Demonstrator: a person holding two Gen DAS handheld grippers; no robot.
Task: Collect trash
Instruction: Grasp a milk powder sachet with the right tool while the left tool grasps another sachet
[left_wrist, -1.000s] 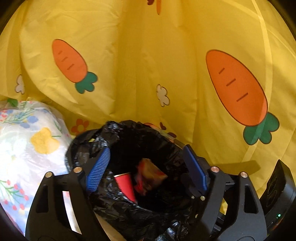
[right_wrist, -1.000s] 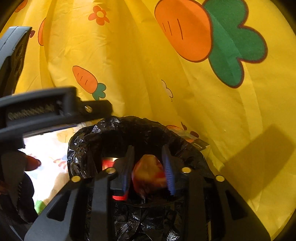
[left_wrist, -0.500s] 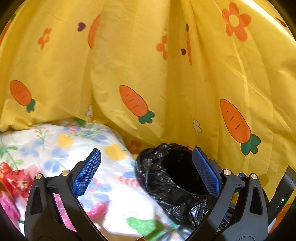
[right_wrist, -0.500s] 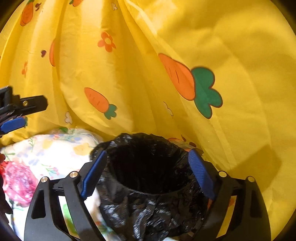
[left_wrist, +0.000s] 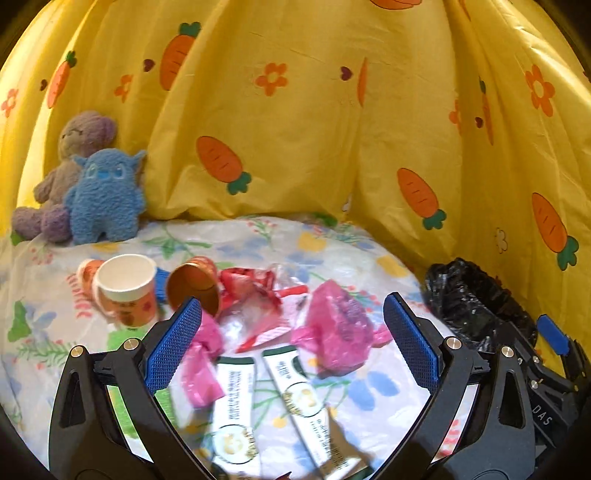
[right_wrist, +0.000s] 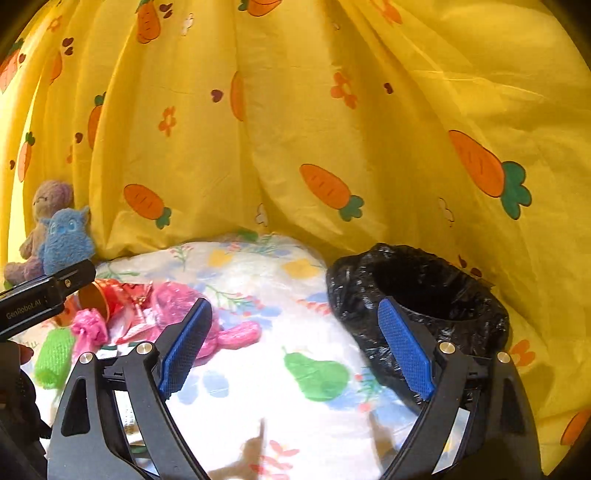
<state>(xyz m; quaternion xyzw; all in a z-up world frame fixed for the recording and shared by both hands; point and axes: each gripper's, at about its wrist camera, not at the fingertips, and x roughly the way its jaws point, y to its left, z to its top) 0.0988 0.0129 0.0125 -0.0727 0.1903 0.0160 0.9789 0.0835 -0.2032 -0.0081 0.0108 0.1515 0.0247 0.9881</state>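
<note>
Both hand-held grippers gape wide, empty: left (left_wrist: 291, 343), right (right_wrist: 295, 347)

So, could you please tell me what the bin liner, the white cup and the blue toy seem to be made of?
Bin liner: thin black plastic film, glossy, crinkled highlights.
White cup: probably paper, matte inside, rolled rim, printed outside.
Blue toy: plush fabric, fuzzy, no shine.

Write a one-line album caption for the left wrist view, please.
Open left gripper hovering over pink bags, green-and-white sachets and paper cups on a floral cloth.
</note>
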